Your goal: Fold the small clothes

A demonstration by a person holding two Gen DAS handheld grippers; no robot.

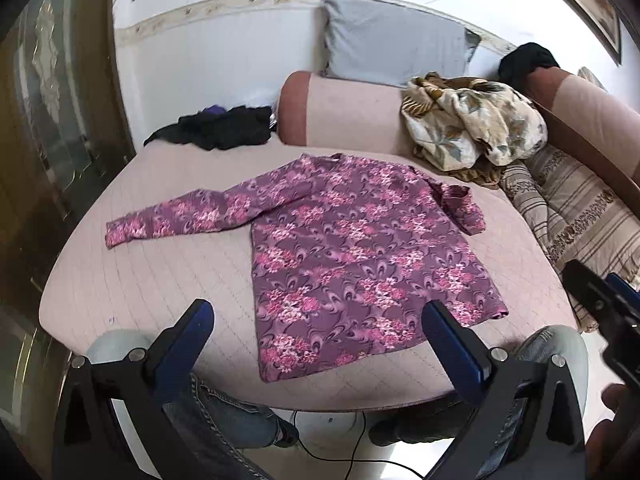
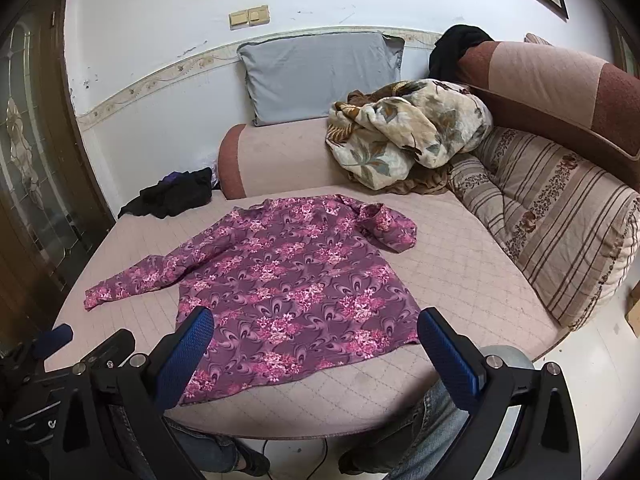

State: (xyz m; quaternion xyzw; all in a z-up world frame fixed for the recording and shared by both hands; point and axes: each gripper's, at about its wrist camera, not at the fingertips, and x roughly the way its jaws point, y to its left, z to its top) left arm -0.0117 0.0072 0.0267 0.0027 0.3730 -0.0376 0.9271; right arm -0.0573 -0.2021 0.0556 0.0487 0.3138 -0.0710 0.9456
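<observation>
A purple long-sleeved shirt with pink flowers lies flat on the pink quilted mattress. Its left sleeve stretches out to the left. Its right sleeve is folded in at the shoulder. The shirt also shows in the right wrist view. My left gripper is open and empty, above the shirt's near hem. My right gripper is open and empty, above the hem; it also shows at the right edge of the left wrist view.
A floral blanket is heaped at the back right. A striped cushion lies along the right. A dark clothes pile sits at the back left. A grey pillow leans on the wall. My knees and a cable are below the mattress edge.
</observation>
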